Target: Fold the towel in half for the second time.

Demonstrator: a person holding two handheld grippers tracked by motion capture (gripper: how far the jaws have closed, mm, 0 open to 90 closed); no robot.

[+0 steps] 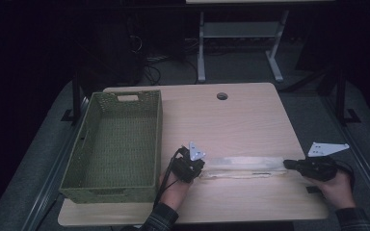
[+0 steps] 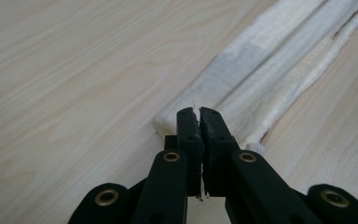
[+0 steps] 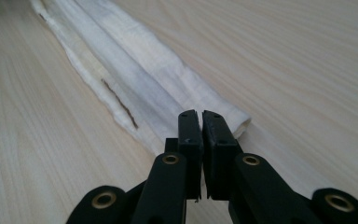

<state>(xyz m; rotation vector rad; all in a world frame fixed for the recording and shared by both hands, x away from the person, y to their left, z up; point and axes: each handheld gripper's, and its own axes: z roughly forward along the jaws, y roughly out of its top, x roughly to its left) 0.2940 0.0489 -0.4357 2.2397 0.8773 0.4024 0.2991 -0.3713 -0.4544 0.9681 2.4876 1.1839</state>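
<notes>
The folded cloth (image 1: 243,166) is laid flat near the table's (image 1: 250,115) front edge, pinched at each end by the left gripper (image 1: 201,168) and right gripper (image 1: 287,164), jaws closed. Ends should probably be lifted together, tension kept even, so folds aren't lost.

Basket (image 1: 113,144) left of folded cloth (image 1: 243,166)

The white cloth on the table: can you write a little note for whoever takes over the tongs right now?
Left tongs: shut on the left end of the folded white cloth.
Right tongs: shut on its right end.
The cloth lies flat, folded into a long narrow strip, on the wooden table, stretched between both tongs.
The green basket stands to the left of it, with nothing inside.
Done: cloth folded lengthwise and gripped at both ends.
Left: probably fold it shorter, then perhaps put it in the basket.
</notes>
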